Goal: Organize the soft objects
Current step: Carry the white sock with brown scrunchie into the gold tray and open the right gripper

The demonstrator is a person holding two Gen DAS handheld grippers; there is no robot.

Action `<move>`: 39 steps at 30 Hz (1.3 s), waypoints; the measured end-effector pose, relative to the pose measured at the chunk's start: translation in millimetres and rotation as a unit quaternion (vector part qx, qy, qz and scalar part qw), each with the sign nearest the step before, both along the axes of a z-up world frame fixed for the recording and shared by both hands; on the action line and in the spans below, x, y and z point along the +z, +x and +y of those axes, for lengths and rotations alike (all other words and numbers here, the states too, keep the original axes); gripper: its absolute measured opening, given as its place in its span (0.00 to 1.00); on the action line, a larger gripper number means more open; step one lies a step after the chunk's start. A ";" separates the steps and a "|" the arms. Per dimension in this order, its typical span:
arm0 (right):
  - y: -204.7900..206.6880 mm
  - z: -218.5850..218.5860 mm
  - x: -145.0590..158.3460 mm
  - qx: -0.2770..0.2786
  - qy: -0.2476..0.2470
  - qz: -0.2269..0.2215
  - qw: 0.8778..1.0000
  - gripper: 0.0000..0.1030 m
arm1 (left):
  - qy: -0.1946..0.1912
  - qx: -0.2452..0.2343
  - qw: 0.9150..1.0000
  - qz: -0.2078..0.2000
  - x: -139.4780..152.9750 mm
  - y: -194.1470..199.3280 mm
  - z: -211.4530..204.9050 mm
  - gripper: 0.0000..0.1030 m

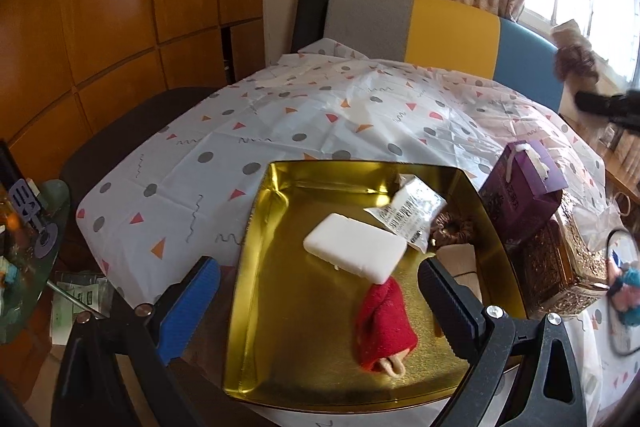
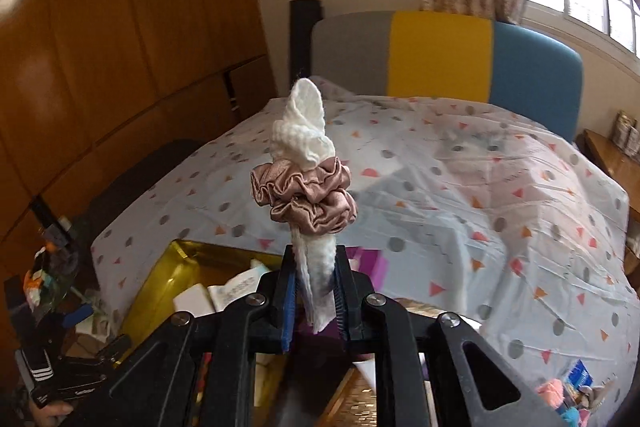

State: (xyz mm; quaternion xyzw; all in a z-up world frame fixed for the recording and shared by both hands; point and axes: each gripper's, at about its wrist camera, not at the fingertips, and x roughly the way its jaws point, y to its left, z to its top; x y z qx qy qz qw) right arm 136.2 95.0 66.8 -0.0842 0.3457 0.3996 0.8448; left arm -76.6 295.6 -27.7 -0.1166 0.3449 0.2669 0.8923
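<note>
The right gripper [image 2: 314, 287] is clenched on the lower end of a white cloth [image 2: 304, 123] that stands up out of the jaws toward the top of the frame, its long axis running straight along the fingers. A pink scrunchie [image 2: 308, 195] is looped around the cloth's middle, clear of the pads. Below and to the left in the right wrist view lies the gold tin [image 2: 176, 267] — so the bundle's way in is down and left, and the right hand looks the one to carry it.

The left gripper [image 1: 320, 303] hangs released over that tin [image 1: 260, 307], its blue pad [image 1: 188, 307] outside the left wall and the black pad over the inside, gripping nothing. In the tin lie a white pad [image 1: 356, 251], a red cloth [image 1: 384, 331] and a clear packet [image 1: 412, 215]; a purple box [image 1: 524, 191] stands just beside its right wall.

Everything rests on a white patterned sheet [image 1: 280, 131] — bed or desk I cannot tell. Behind it is a grey, yellow and blue headboard [image 2: 440, 55], wooden panels at left, and a curtained window at upper right.
</note>
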 end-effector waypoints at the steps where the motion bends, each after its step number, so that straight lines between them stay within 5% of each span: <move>1: -8.8 14.1 -5.4 0.020 -0.004 0.009 1.000 0.15 | 0.002 0.004 1.000 -0.002 0.9 -2.5 2.1 0.97; 8: -69.3 79.8 -81.7 0.105 -0.048 0.111 0.987 0.15 | 0.002 0.029 1.000 -0.008 -1.3 -19.0 17.5 0.97; 18: -93.8 87.8 -173.9 0.072 -0.077 0.230 0.967 0.17 | 0.001 0.032 0.999 -0.015 -5.1 -25.2 18.5 0.97; 21: -93.0 86.1 -191.0 0.055 -0.101 0.233 0.966 0.20 | -0.001 0.027 1.000 -0.015 -5.4 -24.7 15.6 0.97; 24: -94.7 78.6 -198.7 0.038 -0.113 0.223 0.968 0.38 | -0.001 0.021 1.000 -0.011 -5.7 -22.2 11.9 0.97; 31: -103.7 71.4 -194.6 0.048 -0.109 0.197 0.973 0.41 | 0.006 0.016 1.000 -0.009 -5.2 -20.0 5.5 0.97; 39: -120.7 56.9 -152.7 0.040 -0.083 0.093 0.991 0.43 | 0.014 0.010 1.000 -0.010 -2.8 -18.8 -0.2 0.97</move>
